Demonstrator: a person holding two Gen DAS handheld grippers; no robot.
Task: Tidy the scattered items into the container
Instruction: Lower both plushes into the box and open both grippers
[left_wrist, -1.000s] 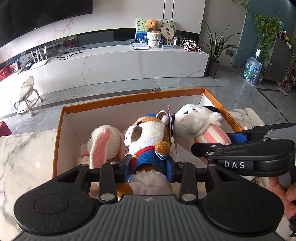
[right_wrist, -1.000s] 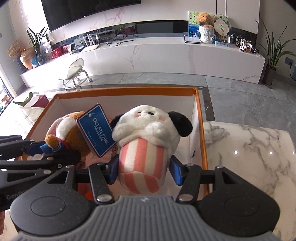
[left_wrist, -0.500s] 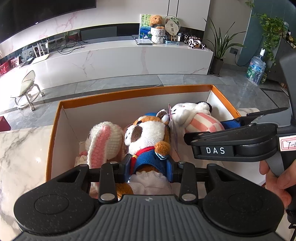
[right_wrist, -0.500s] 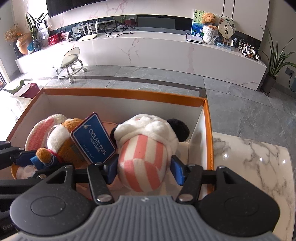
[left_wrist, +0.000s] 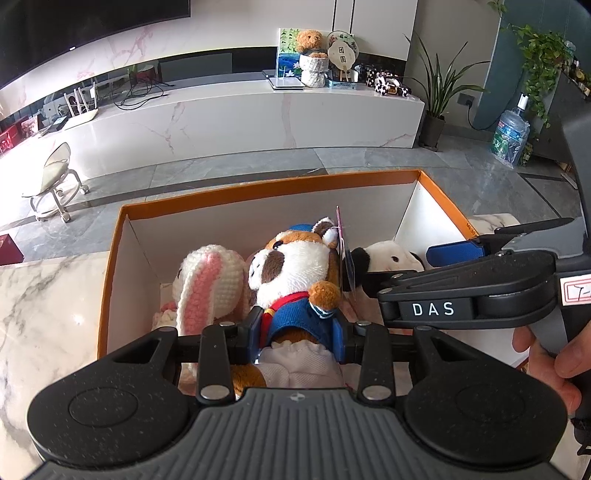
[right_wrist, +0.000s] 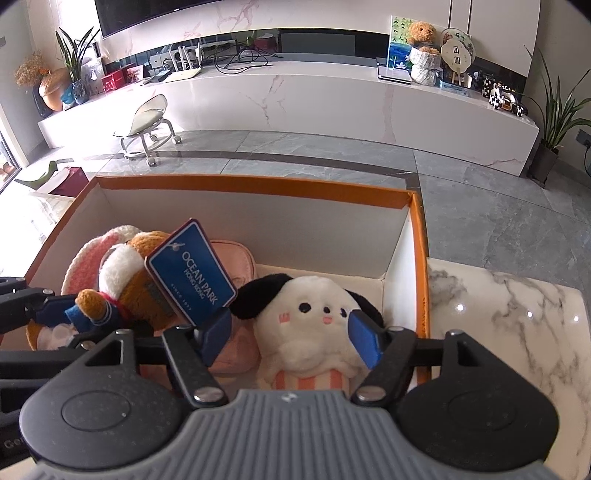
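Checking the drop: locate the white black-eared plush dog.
The white black-eared plush dog lies inside the orange-rimmed box, right side, between the right gripper's open fingers.

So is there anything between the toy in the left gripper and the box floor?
The left gripper holds the brown dog toy already inside the box. Its underside is hidden, so what lies beneath cannot be told.

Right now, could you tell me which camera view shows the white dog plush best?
The right wrist view: the white dog plush faces the camera, lying in the orange box. The left wrist view shows only its head and black ear behind the right tool.
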